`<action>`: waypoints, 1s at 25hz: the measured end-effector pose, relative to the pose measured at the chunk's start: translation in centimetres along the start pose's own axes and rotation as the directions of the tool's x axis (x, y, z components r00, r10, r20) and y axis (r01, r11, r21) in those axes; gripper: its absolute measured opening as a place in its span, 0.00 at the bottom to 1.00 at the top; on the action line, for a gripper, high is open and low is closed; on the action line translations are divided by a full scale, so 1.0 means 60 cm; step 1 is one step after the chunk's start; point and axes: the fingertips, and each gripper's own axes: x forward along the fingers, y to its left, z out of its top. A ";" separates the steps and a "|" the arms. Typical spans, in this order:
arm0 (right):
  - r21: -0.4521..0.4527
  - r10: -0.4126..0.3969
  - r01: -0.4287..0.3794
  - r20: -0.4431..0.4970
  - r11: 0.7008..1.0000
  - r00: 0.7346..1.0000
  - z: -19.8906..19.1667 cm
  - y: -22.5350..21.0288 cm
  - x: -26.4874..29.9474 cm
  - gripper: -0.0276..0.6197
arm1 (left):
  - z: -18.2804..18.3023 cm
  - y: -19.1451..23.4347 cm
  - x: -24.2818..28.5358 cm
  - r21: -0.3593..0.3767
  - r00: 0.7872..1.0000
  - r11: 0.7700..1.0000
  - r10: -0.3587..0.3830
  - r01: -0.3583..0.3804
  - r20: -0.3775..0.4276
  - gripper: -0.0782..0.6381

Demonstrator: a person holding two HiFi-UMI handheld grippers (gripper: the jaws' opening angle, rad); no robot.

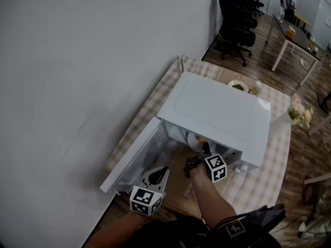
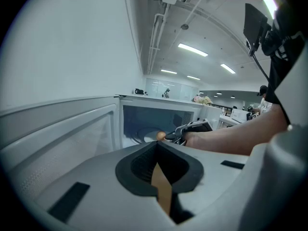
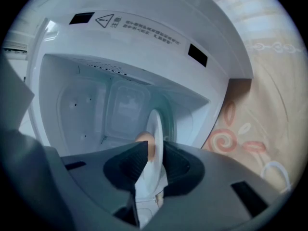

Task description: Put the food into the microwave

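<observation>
Closest, at the lower left of the head view, the left gripper (image 1: 164, 170) hovers over a tan mat (image 1: 181, 194) in front of the microwave (image 1: 217, 110). Its own view shows the left gripper (image 2: 156, 144) with fingers pressed together at the tips and nothing between them. Just beyond it the microwave door (image 1: 135, 158) stands swung wide to the left, its inner face filling the left side of the left gripper view (image 2: 62, 134). The white microwave stands on a tabletop (image 1: 271, 172) covered with a checked cloth. The right gripper (image 1: 204, 151) reaches into the open cavity, the person's bare forearm (image 1: 211, 200) behind it. In the right gripper view the right gripper (image 3: 155, 146) has its fingers slightly spread, with the rim of a white plate (image 3: 156, 126) standing between them. A thin gap shows on the plate's left side, so the fingers are not pinching it. The plate (image 1: 195, 141) is inside the cavity, just past the opening, with the orange-brown food (image 3: 144, 139) on it. The food (image 2: 160, 135) also shows inside from the left gripper view. Behind the microwave are a small dish (image 1: 238, 86) and a bottle (image 1: 256, 88). Pale flowers (image 1: 299, 112) stand at the tabletop's right edge.
</observation>
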 end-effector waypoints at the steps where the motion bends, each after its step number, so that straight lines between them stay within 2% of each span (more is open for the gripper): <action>1: -0.004 0.001 -0.001 0.000 1.000 1.000 -0.001 0.001 -0.001 0.17 | 0.002 -0.002 -0.002 0.008 1.000 1.000 -0.006 0.006 0.007 0.12; 6: -0.002 0.010 -0.010 0.004 1.000 1.000 -0.003 0.001 -0.002 0.18 | -0.005 -0.004 -0.008 0.007 1.000 1.000 -0.009 0.009 -0.005 0.12; 12: -0.029 0.050 -0.051 -0.018 0.998 0.999 -0.010 0.008 -0.006 0.29 | -0.009 -0.008 -0.016 0.009 1.000 1.000 -0.010 0.010 0.001 0.12; 18: 0.033 0.031 -0.030 -0.026 0.999 0.999 -0.017 -0.004 -0.013 0.34 | -0.010 -0.014 -0.019 0.012 1.000 1.000 -0.014 0.014 0.004 0.12; 25: 0.033 0.061 -0.060 -0.035 0.998 0.998 -0.020 -0.004 -0.018 0.35 | -0.012 -0.014 -0.029 0.014 1.000 1.000 -0.017 0.017 0.001 0.12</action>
